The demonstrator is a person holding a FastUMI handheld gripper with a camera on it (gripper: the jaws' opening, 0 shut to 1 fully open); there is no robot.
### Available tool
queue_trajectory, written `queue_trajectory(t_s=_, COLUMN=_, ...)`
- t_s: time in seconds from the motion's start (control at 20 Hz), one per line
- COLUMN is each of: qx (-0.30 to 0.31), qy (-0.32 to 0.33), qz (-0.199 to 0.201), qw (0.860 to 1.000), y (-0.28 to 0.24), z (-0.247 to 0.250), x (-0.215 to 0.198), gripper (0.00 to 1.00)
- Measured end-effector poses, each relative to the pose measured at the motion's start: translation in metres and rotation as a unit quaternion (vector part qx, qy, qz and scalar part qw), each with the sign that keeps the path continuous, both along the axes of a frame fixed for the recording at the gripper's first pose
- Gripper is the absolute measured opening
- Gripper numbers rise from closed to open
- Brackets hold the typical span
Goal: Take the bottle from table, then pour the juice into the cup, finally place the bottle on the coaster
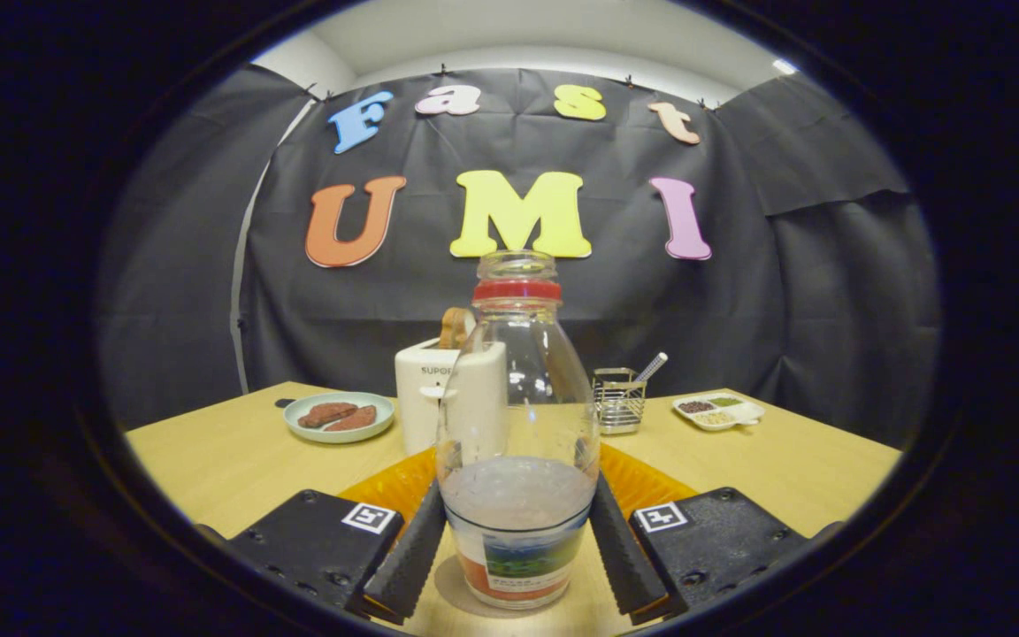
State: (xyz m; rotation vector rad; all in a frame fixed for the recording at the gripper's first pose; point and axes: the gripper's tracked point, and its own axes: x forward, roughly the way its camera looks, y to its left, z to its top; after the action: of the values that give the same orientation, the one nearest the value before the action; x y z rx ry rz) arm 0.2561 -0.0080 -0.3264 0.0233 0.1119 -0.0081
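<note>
A clear glass bottle [517,389] with a red ring around its open neck stands upright between my fingers. Pale juice fills its lower part, above a coloured label. My gripper [518,500] is shut on the bottle, and both fingers [410,550] press on its sides at the level of the juice. Under the bottle's base shows the edge of a pale round disc [461,594], which looks like a coaster lying on the wooden table [218,460].
An orange ridged mat [390,487] lies just behind the bottle. Beyond it stand a white toaster [425,398] with bread, a plate [339,416] with brown food, a wire holder [617,400] and a small divided dish [719,411].
</note>
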Motion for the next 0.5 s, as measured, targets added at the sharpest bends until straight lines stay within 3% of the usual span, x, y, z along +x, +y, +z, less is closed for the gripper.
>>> queue_trajectory(t_s=0.5, qx=-0.027, qy=0.011, qz=0.003, qw=1.000, y=0.011, z=-0.012, x=0.000, gripper=0.84)
